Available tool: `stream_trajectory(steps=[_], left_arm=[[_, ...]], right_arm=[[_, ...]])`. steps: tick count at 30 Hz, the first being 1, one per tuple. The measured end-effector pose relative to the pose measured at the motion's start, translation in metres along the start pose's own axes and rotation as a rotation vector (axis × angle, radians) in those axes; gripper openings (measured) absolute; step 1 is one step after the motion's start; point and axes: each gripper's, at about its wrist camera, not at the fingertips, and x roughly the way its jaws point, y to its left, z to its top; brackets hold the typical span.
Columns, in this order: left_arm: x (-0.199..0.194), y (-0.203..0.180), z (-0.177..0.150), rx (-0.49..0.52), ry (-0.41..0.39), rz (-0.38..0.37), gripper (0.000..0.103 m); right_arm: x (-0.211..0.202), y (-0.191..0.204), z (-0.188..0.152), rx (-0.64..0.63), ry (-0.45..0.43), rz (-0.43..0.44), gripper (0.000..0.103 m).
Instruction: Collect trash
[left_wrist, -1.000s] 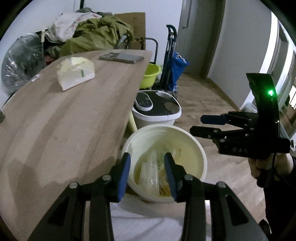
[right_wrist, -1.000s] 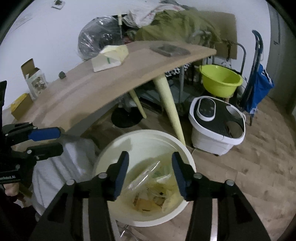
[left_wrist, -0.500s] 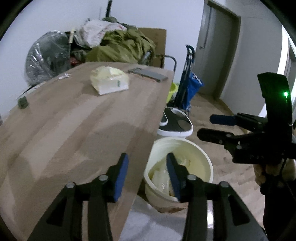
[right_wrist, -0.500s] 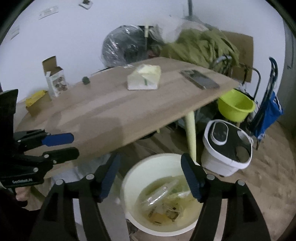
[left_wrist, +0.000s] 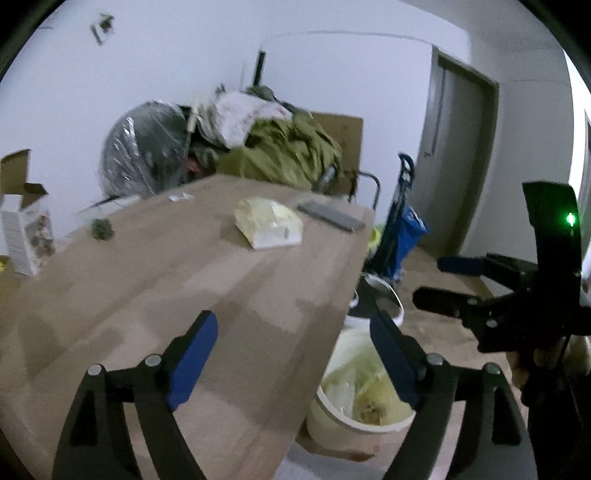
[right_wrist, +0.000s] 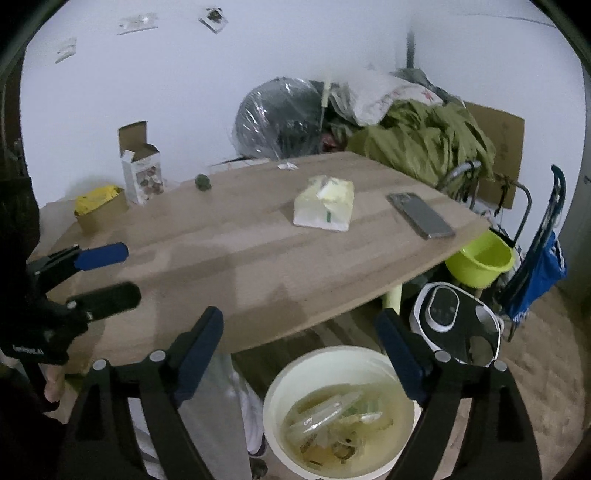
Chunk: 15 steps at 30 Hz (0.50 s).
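A cream trash bucket (right_wrist: 280, 380) stands on the floor by the table's near edge, holding plastic wrappers and scraps; it also shows in the left wrist view (left_wrist: 332, 421). My left gripper (left_wrist: 291, 354) is open and empty, above the wooden table (left_wrist: 184, 295) edge. My right gripper (right_wrist: 299, 350) is open and empty, above the bucket. Each gripper shows in the other's view: the right one (left_wrist: 439, 280), the left one (right_wrist: 110, 273). On the table lie a small dark green scrap (right_wrist: 203, 182), a small white wrapper (right_wrist: 287, 166) and a yellow crumpled packet (right_wrist: 96, 195) on a box.
A tissue pack (right_wrist: 325, 206) and a phone (right_wrist: 419, 215) lie on the table, an open carton (right_wrist: 142, 173) at its far left. Beside the bucket stand a white foot bath (right_wrist: 454, 325), a green basin (right_wrist: 480, 262) and a blue trolley (right_wrist: 539, 266). Clothes and a wrapped fan are behind.
Both grippers have risen and tilted up from the bucket toward the tabletop. Both have opened wider. The bucket now sits lower in each view.
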Motion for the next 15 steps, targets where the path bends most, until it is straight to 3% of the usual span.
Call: stream_trajectory(steps=[9,12,15], left_arm=[[-0.034,0.006,0.015,-0.034,-0.100,0.069,0.086],[-0.045,0.002,0.019,-0.012,-0.151,0.102,0.090],[-0.050,-0.003,0.023,0.020,-0.177,0.140,0.097]], right_arm=[[-0.019,0.006,0.018,-0.038,-0.071,0.026,0.087],[-0.028,0.006,0.023,-0.043,-0.103,0.028,0.100],[-0.035,0.004,0.026,-0.041,-0.127,0.033,0.102]])
